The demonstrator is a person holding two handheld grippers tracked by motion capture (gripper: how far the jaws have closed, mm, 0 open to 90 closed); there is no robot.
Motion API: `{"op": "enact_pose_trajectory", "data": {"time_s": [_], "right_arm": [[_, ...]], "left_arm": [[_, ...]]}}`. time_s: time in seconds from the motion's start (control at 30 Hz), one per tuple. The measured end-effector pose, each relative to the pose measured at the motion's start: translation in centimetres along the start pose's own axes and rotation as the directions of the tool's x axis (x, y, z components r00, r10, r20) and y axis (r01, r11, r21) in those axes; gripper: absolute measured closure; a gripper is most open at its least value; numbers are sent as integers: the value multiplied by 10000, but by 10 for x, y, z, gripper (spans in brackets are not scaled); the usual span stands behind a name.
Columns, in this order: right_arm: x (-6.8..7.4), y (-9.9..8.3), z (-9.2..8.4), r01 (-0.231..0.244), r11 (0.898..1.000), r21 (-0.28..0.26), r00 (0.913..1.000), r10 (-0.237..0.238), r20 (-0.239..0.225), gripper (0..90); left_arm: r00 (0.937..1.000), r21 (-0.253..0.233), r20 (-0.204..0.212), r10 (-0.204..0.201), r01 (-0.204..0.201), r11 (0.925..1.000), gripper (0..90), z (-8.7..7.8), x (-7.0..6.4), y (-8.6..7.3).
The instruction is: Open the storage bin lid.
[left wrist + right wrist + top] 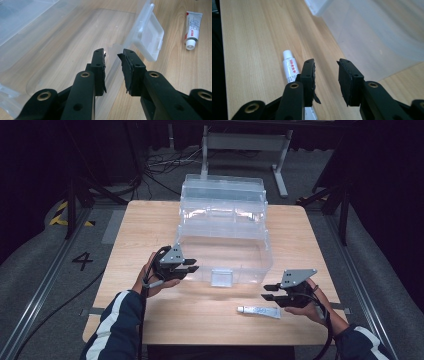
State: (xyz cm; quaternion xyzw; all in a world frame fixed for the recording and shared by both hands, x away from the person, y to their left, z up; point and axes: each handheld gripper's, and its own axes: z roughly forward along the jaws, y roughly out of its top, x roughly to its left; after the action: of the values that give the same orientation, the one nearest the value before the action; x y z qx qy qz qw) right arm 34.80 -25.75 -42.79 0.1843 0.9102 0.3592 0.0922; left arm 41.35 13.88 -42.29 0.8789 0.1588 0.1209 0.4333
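A clear plastic box (250,262) stands open in the middle of the wooden table (145,220), its lid (222,187) tipped back. My left gripper (192,266) is at the box's front left corner. In the left gripper view its jaws (113,52) straddle the thin front wall (113,75) with a gap on both sides, beside the latch flap (150,37). A white tube (259,310) lies in front of the box. My right gripper (267,292) hovers just above the tube's right end, open with nothing between its jaws (325,62). The tube (289,66) lies left of them.
The table's front edge (210,342) runs close behind the tube, and its right edge is near my right hand. Beyond the table the floor holds cables (165,162), a metal frame (245,142) and a painted "4" (82,261) at the left.
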Motion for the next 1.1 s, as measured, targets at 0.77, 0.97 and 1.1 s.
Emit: {"op": "enact_pose_trajectory", "data": {"time_s": [0.77, 0.97, 1.1], "right_arm": [[16, -2, 41, 1045, 9673, 2311, 9838, -664, -1668, 579], [14, 3, 51, 1246, 9486, 2911, 9806, -730, -1819, 575], [15, 9, 56, 1352, 9366, 3231, 9780, -739, -1950, 591]], "left_arm": [[10000, 47, -30, 82, -82, 10000, 725, 0, 0, 0], [9999, 46, -29, 101, -101, 9999, 724, 0, 0, 1], [9999, 55, -31, 113, -113, 9999, 724, 0, 0, 1]]}}
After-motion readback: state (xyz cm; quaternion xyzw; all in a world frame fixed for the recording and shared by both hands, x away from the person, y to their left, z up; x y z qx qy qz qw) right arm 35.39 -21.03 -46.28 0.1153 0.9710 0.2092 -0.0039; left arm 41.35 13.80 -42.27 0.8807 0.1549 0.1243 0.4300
